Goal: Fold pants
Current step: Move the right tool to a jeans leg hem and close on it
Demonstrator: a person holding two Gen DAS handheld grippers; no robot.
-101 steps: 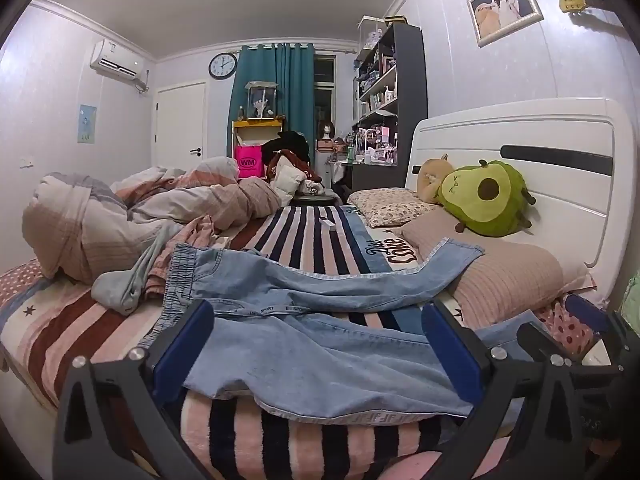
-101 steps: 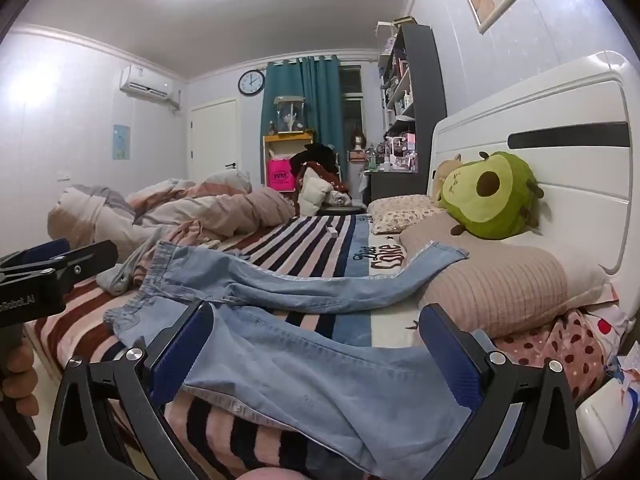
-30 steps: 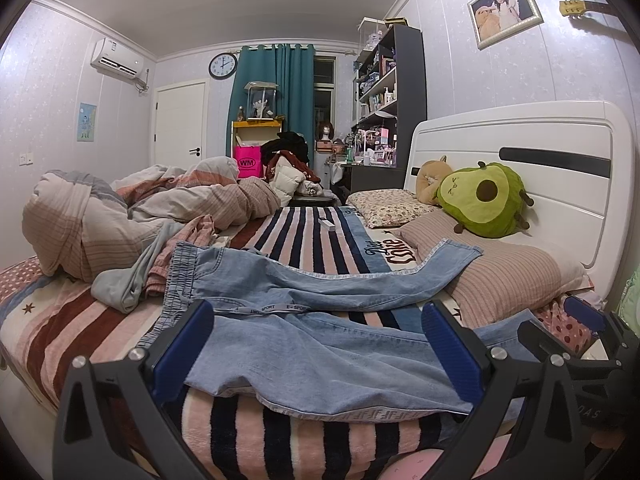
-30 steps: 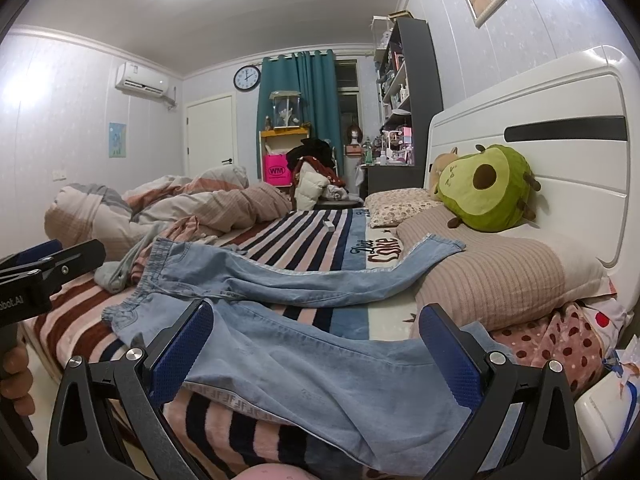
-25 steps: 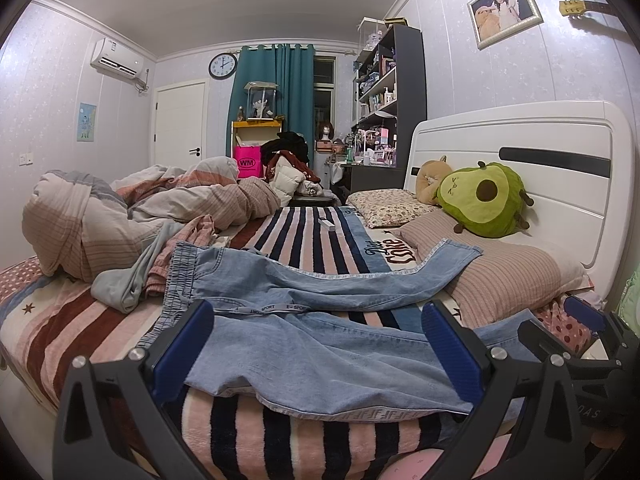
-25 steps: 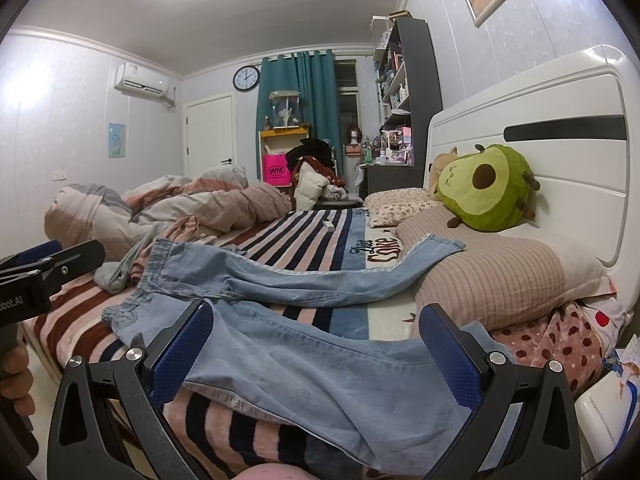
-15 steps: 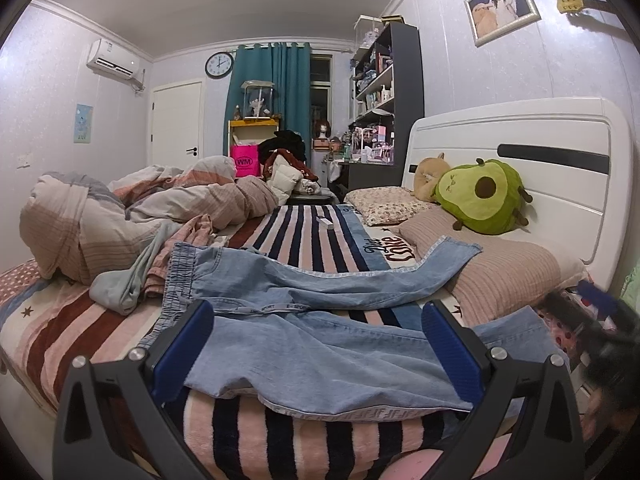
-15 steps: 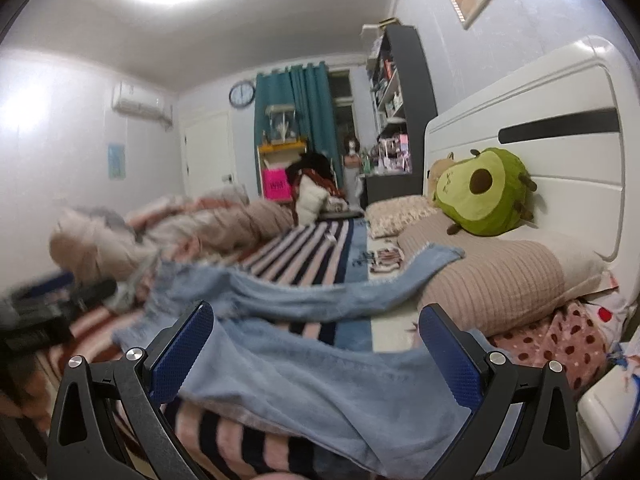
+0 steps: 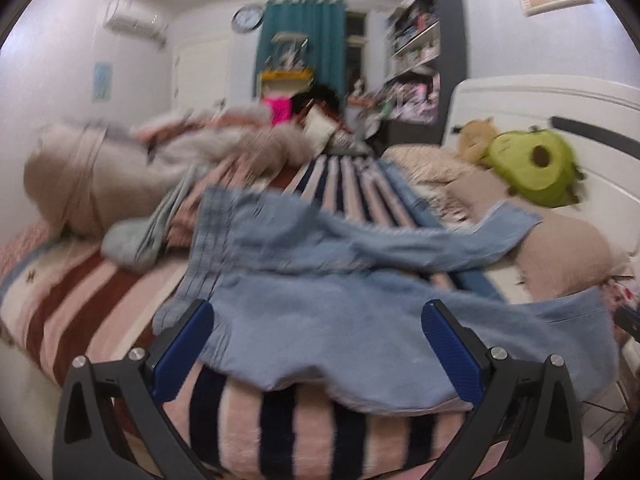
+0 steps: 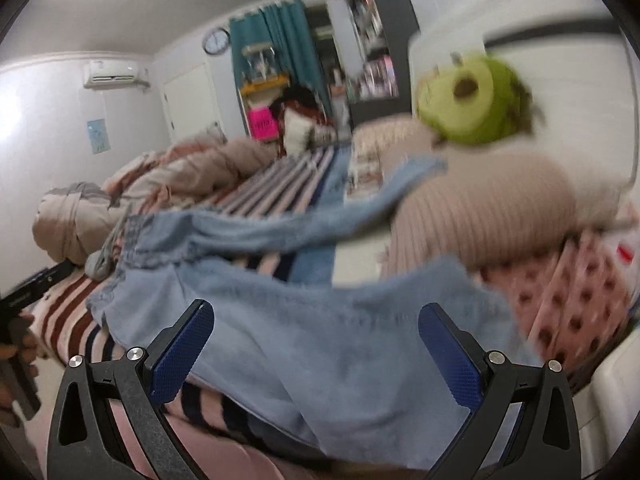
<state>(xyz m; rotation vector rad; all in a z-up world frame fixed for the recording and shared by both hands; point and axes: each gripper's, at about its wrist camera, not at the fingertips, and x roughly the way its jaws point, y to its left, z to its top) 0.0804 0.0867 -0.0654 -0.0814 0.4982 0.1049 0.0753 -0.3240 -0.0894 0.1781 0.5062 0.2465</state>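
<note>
I have the pants (image 9: 360, 320) spread unfolded across the striped bed (image 9: 100, 300), filling the centre and lower half of both frames, legs splayed: one hem up on the pillow (image 10: 480, 208) at right, the other at the bed's near right edge. Both the left gripper (image 9: 318, 346) and right gripper (image 10: 316, 346) stand wide apart, holding nothing. The denim looks soft, fairly heavy and limp, though motion blur hides seams. I'd pinch the waistband (image 9: 208, 232) and a hem.
</note>
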